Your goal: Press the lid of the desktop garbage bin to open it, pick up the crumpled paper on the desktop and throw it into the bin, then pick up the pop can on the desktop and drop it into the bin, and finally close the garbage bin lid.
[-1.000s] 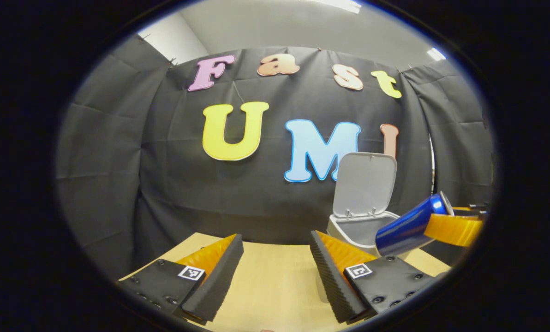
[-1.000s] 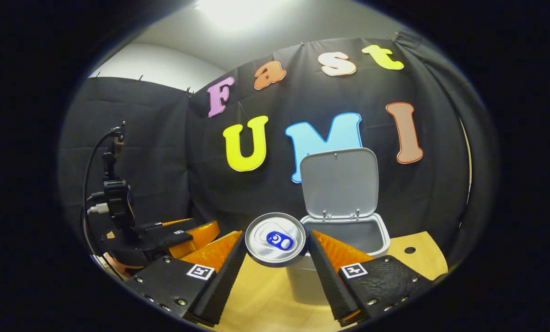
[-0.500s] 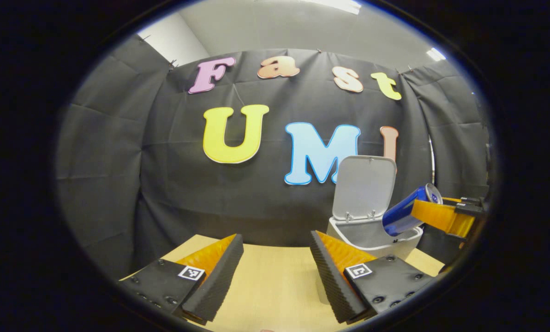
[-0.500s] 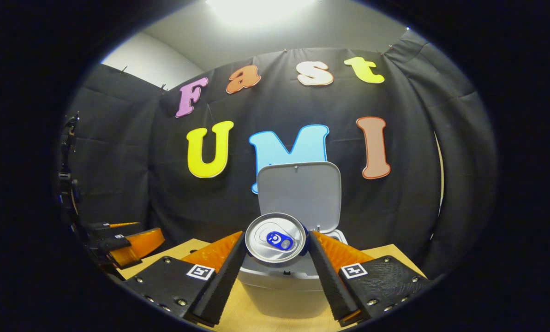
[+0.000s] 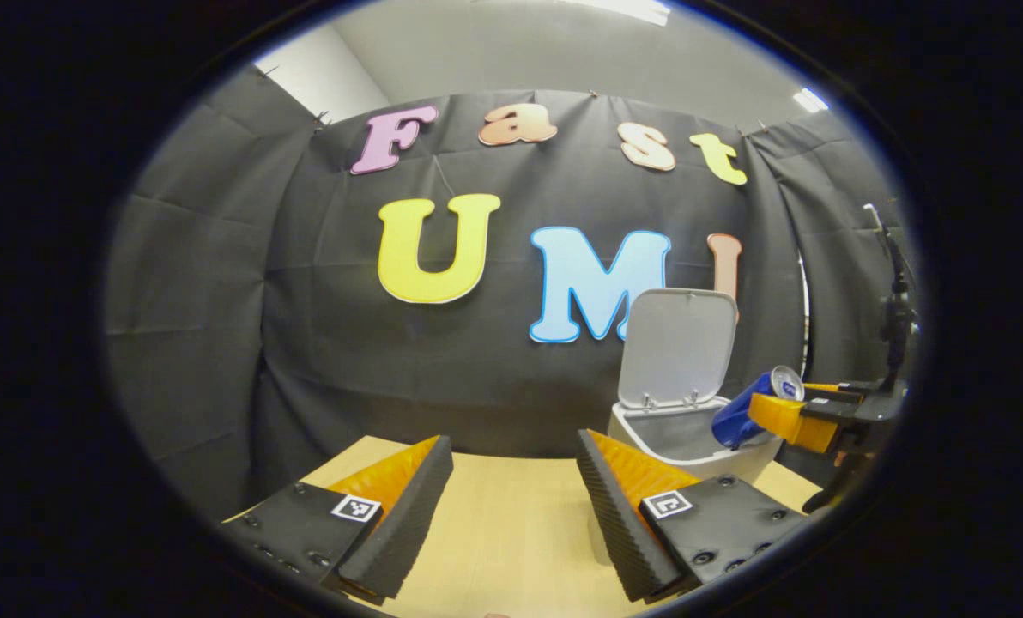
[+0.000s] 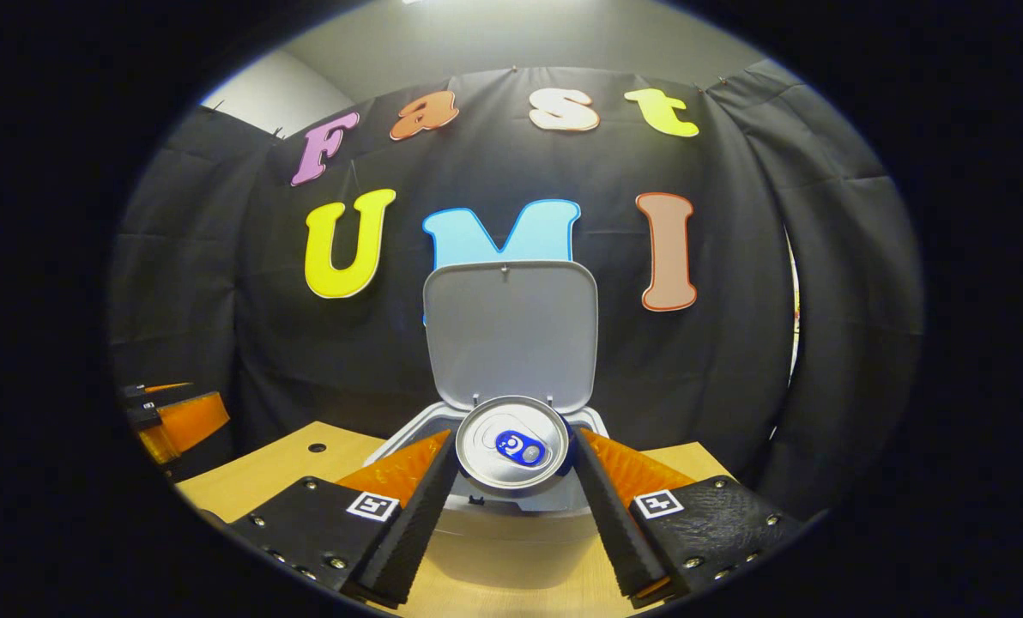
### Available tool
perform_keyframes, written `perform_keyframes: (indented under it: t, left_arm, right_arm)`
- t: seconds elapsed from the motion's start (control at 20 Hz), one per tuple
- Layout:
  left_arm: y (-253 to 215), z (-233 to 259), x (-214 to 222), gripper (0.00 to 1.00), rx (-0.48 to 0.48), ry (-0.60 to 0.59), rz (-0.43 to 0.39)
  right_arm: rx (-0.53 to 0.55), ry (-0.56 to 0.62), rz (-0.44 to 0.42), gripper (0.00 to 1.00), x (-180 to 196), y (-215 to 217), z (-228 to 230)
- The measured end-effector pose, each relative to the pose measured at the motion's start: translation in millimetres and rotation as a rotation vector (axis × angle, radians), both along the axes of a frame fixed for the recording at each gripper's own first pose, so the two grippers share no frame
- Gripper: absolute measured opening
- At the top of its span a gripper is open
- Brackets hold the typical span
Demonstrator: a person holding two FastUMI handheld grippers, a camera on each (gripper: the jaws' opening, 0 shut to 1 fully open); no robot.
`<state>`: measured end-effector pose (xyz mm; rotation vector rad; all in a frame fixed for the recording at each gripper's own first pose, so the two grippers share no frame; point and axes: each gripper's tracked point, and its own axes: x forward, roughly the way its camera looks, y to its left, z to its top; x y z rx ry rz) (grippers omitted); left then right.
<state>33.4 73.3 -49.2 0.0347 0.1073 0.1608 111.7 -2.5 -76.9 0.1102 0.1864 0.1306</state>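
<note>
Holding a blue aluminium pop can (image 6: pixel 513 443) clamped between its two fingers, silver top toward the camera, the right gripper (image 6: pixel 511 498) sits at six o'clock in the right gripper view, the can poised over the mouth of the pale grey plastic desktop garbage bin (image 6: pixel 494 506) just beyond it. The bin's flat grey lid (image 6: pixel 510 333) stands upright at twelve o'clock behind the can, so the opening step looks done. In the left gripper view, the left gripper (image 5: pixel 511 493) hangs at six o'clock above the light wooden desktop (image 5: pixel 503 532) with its fingers spread apart and nothing between them; the bin (image 5: pixel 692 438) and tilted can (image 5: pixel 747 408) lie farther off at three o'clock. No crumpled paper lies on the desk, so it is probably already binned, though the bin's inside is hidden. Releasing the can and closing the lid appear to remain.
</note>
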Motion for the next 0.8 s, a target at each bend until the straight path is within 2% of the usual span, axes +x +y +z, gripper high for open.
perform_keyframes:
  t: [0.25,0.5,0.8]
  left_arm:
    - [1,0,-5,0.95,-0.004,-0.002,0.012]
    - [3,0,-10,0.95,-0.009,-0.002,0.028]
    - [-5,2,-16,0.95,-0.008,-0.004,0.027]
  right_arm:
    - [-0.004,0.029,-0.003,0.86,5,-1,-9]
    - [-0.018,0.008,-0.017,0.90,5,-4,-3]
    - [-0.006,-0.014,-0.011,0.90,11,-4,11]
